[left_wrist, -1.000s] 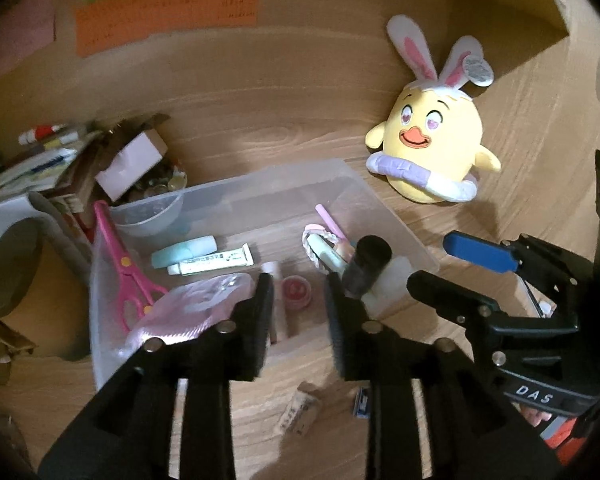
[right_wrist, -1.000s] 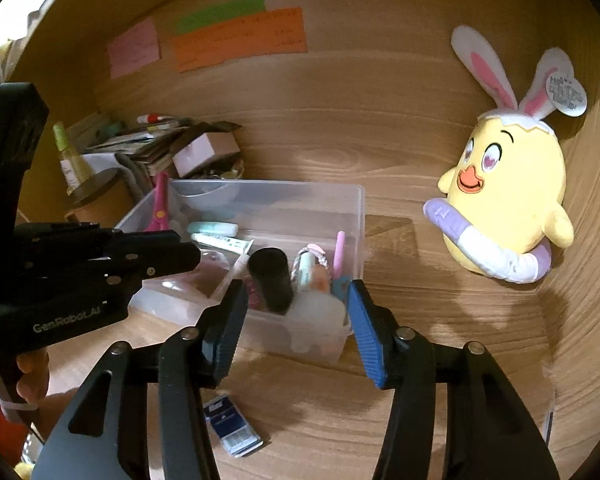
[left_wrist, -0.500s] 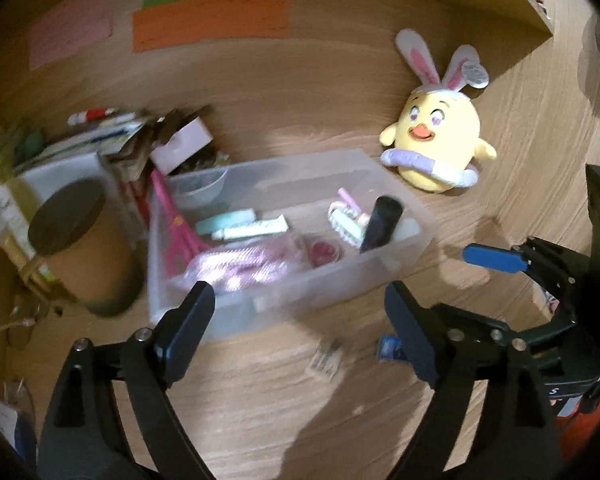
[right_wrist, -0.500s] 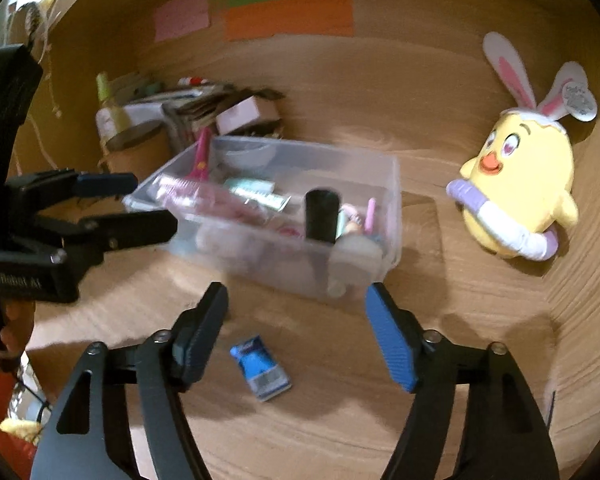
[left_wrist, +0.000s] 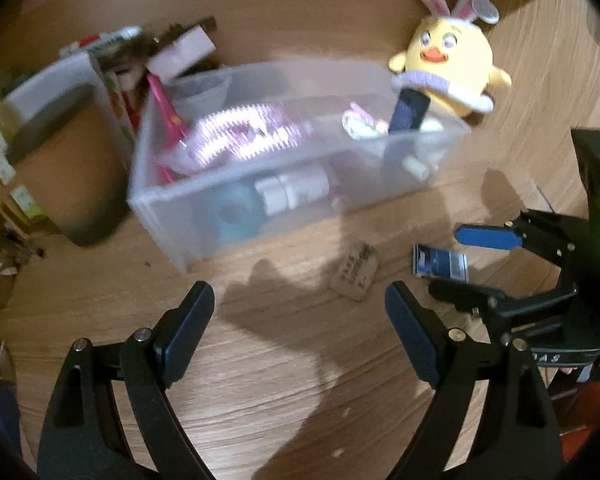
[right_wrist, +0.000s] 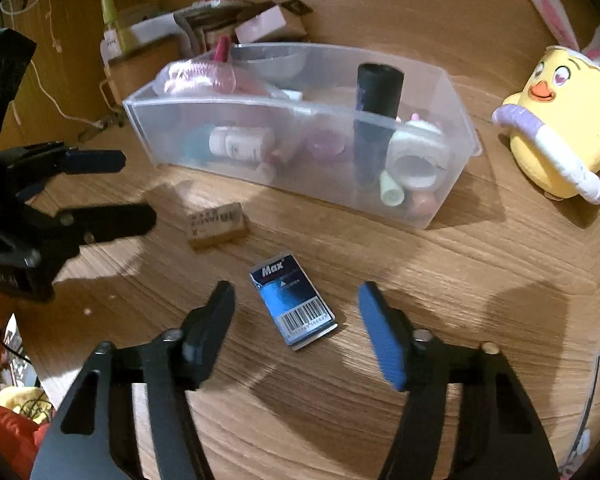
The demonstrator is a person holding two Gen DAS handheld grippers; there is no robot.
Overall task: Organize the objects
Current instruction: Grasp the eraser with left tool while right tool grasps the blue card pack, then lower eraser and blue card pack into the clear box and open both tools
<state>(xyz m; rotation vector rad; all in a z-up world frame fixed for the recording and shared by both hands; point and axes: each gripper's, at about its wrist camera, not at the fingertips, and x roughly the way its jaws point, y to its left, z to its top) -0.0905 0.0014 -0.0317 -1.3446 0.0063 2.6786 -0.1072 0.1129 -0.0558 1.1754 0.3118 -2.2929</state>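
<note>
A small blue "Max" box (right_wrist: 294, 300) lies flat on the wooden tabletop, in front of a clear plastic bin (right_wrist: 172, 128). My right gripper (right_wrist: 296, 292) hovers over it with a jaw on each side. The jaws are closing and the pads stand clear of the box. Left of it sits a small tan printed block (right_wrist: 216, 226). My left gripper (left_wrist: 298, 296) is wide open over bare wood, with the tan block (left_wrist: 356, 272) just beyond its right finger. The bin (left_wrist: 172, 224) holds a black cylinder (right_wrist: 376, 96), tubes, pink scissors and other small items.
A yellow plush chick with bunny ears (right_wrist: 560, 120) sits right of the bin. A brown cup (left_wrist: 60, 168), a white tray and stacked boxes crowd the far left. The two grippers stand close together, left gripper (right_wrist: 136, 190) beside the tan block.
Both grippers pulled back from the bin and sank toward the tabletop. The left jaws opened wide. The right jaws widened, then narrowed around the blue box.
</note>
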